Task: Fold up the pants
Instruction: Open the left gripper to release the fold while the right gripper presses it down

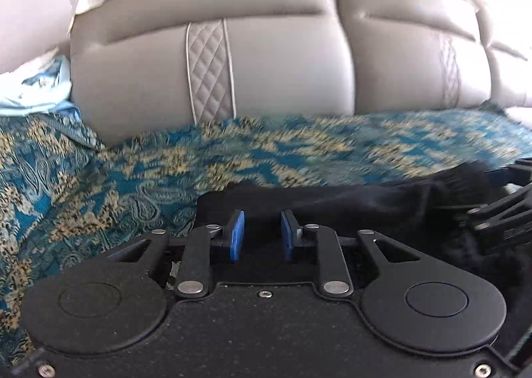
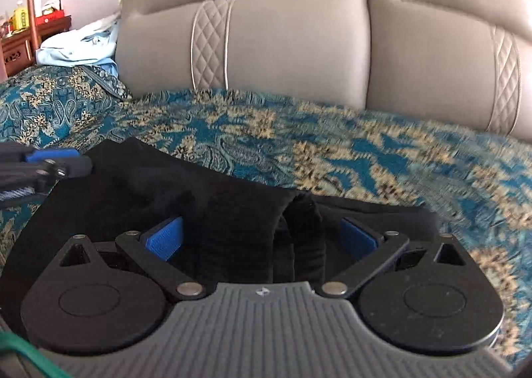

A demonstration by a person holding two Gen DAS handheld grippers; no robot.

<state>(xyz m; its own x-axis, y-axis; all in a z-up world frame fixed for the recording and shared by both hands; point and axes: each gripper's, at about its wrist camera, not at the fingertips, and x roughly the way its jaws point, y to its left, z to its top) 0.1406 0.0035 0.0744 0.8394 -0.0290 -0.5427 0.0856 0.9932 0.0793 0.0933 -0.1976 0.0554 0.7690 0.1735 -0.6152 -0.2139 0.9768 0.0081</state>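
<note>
- Left gripper [image 1: 262,234]: blue pads set narrowly apart, nothing pinched; black pants [image 1: 349,208] lie just beyond on the patterned bedspread [image 1: 99,178].
- Right gripper [image 2: 262,238]: spread wide, a bunched fold of pants between the pads; contact unclear.
- Right view only: wooden cabinet [image 2: 20,45], far left.
- Grey headboard [image 1: 282,72]: top cut off.

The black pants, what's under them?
The black pants lie on a blue and gold patterned cover spread in front of the grey cushioned backrest. Whatever sits directly beneath the pants is hidden by the cloth.
</note>
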